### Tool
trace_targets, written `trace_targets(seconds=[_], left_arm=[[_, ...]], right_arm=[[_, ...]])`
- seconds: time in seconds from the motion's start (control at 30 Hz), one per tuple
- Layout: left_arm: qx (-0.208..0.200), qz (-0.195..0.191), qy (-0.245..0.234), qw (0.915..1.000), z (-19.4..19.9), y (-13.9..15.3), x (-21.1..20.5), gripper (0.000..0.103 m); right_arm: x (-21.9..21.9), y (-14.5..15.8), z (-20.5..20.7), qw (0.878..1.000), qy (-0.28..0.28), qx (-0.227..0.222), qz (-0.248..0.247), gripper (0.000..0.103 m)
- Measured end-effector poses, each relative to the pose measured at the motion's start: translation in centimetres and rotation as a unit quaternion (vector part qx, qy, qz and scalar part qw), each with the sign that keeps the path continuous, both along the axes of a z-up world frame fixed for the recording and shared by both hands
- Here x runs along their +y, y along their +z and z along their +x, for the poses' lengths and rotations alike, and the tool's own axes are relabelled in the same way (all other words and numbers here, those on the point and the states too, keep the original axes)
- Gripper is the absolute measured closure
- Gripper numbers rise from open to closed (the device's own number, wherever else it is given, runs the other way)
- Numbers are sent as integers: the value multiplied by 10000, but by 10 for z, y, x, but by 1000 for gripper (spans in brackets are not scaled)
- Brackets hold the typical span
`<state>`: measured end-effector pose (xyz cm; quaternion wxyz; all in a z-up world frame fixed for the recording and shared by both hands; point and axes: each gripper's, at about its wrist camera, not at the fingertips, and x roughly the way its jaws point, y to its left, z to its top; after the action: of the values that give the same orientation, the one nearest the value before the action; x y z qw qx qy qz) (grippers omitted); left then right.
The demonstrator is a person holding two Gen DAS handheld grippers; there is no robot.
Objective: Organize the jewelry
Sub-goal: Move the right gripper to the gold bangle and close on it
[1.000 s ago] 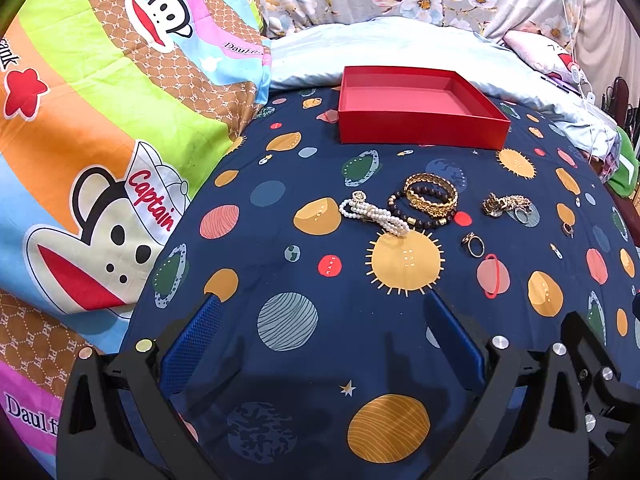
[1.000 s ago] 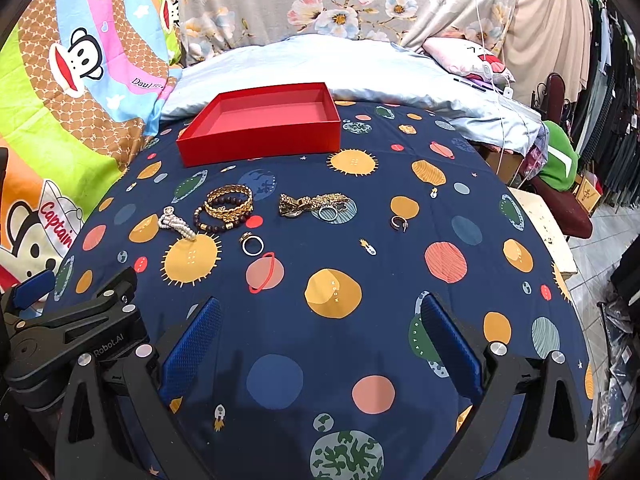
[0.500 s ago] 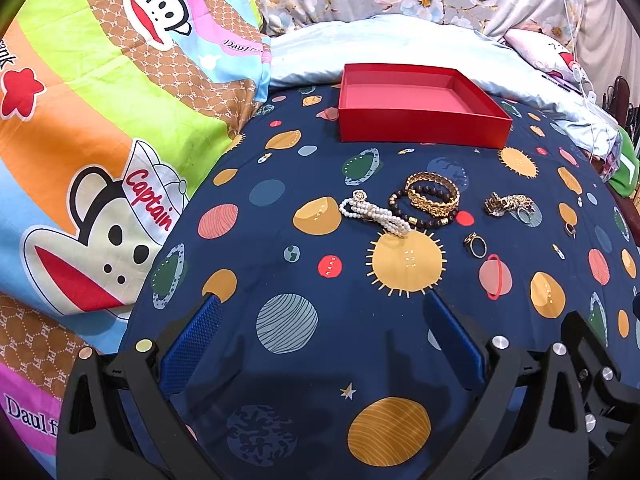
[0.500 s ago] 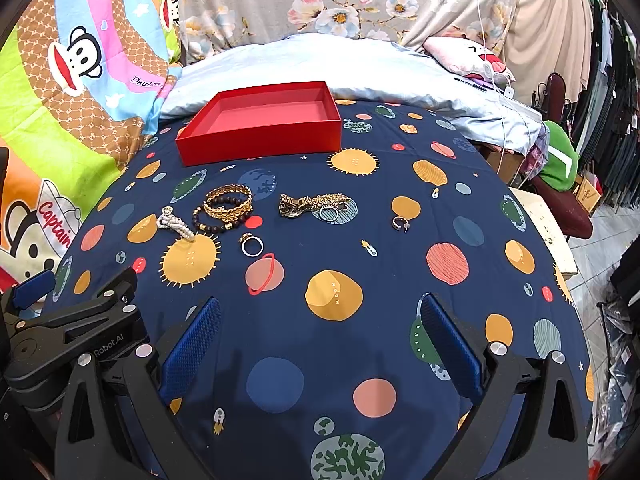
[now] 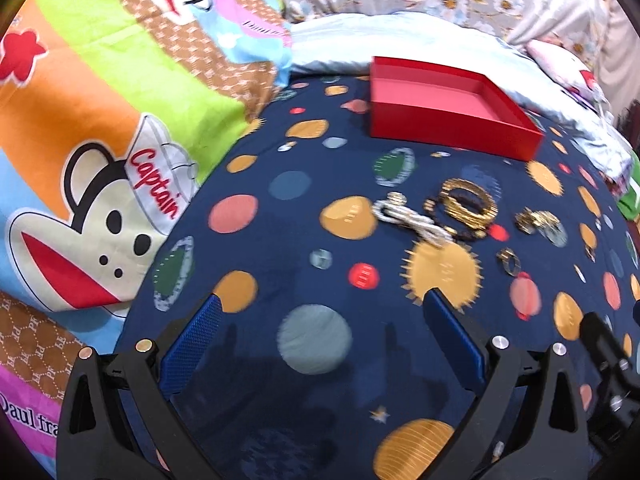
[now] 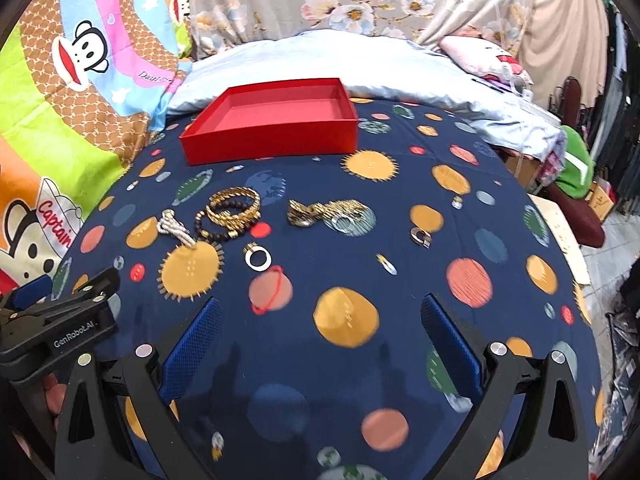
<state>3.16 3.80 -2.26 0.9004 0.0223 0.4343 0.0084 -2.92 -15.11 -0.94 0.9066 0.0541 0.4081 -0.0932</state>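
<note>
An empty red tray (image 5: 448,120) (image 6: 276,142) sits at the far side of the navy planet-print cloth. In front of it lie a pearl bracelet (image 5: 412,220) (image 6: 175,227), a gold bangle on a dark bead bracelet (image 5: 466,204) (image 6: 234,206), a gold chain heap (image 5: 536,220) (image 6: 324,212), a ring (image 5: 507,261) (image 6: 258,258) and a small ring (image 6: 420,237). My left gripper (image 5: 322,312) is open and empty, short of the pearl bracelet. My right gripper (image 6: 320,314) is open and empty, short of the ring.
A bright monkey-print blanket (image 5: 100,140) rises at the left. A pale blue quilt (image 6: 360,60) lies behind the tray. A chair and green cloth (image 6: 572,168) stand off the bed's right edge. The left gripper's body (image 6: 60,320) shows low left in the right wrist view.
Both grippers have moved forward toward the jewelry, the left one tilting slightly; the views are a little blurred. Nothing has been taken hold of.
</note>
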Motion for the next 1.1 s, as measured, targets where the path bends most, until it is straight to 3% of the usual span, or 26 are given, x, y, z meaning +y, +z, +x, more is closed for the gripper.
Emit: trace_targets(seconds=[0.3,0.47,0.73,0.9,0.93,1.1], left_arm=[[156,13,360,9992,24,-10,30,5],[265,20,352,9990,32,-17,37,5],[351,-53,355,9987,44,-23,39,5],[392,-102,300,9987,51,-26,35,5],[400,-119,289,9987,52,-26,34,5],[440,-241,261,9984,56,-26,32,5]], right_arm=[[19,-6,67,9983,566,-5,127,6],[29,-17,105,9960,818,148,314,23],[35,-37,139,9939,981,433,268,25],[37,-46,144,9916,1088,576,402,46],[37,-49,145,9908,1106,628,463,55],[34,-48,141,9910,1100,547,534,57]])
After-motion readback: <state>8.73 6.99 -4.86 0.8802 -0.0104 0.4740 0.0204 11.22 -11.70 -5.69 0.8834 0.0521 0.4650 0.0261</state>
